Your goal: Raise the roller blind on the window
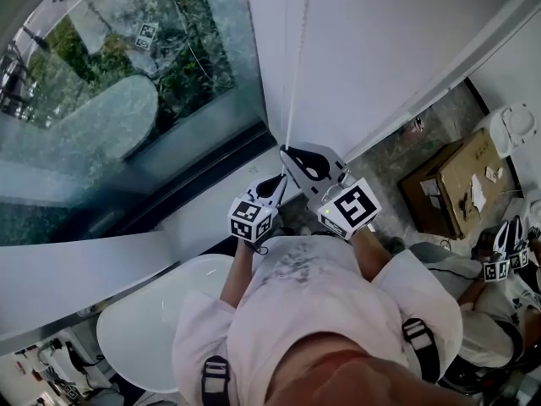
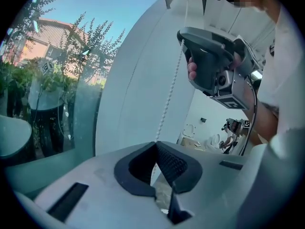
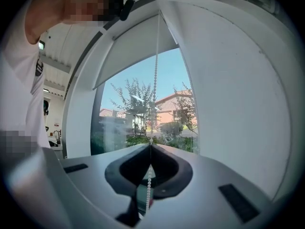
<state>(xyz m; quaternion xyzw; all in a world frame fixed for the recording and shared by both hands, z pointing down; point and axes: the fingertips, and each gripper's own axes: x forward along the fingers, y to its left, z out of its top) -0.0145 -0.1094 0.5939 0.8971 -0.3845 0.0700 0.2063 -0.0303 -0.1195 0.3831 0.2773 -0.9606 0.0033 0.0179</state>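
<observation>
A white bead chain (image 1: 292, 74) hangs down along the white wall beside the window. My right gripper (image 1: 286, 152) is shut on it, and the chain (image 3: 156, 70) runs up from its jaws (image 3: 151, 145) to the top of the roller blind (image 3: 138, 46), whose lower edge stands high over the glass. A loose length dangles under those jaws. Just below, my left gripper (image 1: 278, 181) is shut, with the chain (image 2: 169, 94) running from the right gripper (image 2: 209, 61) into its jaw tips (image 2: 155, 144).
The window glass (image 1: 110, 100) fills the left, with trees and a house outside. A white basin (image 1: 152, 320) lies under my left arm. To the right are a cardboard box (image 1: 452, 184), a white toilet (image 1: 516, 129) and another person's grippers (image 1: 505, 252).
</observation>
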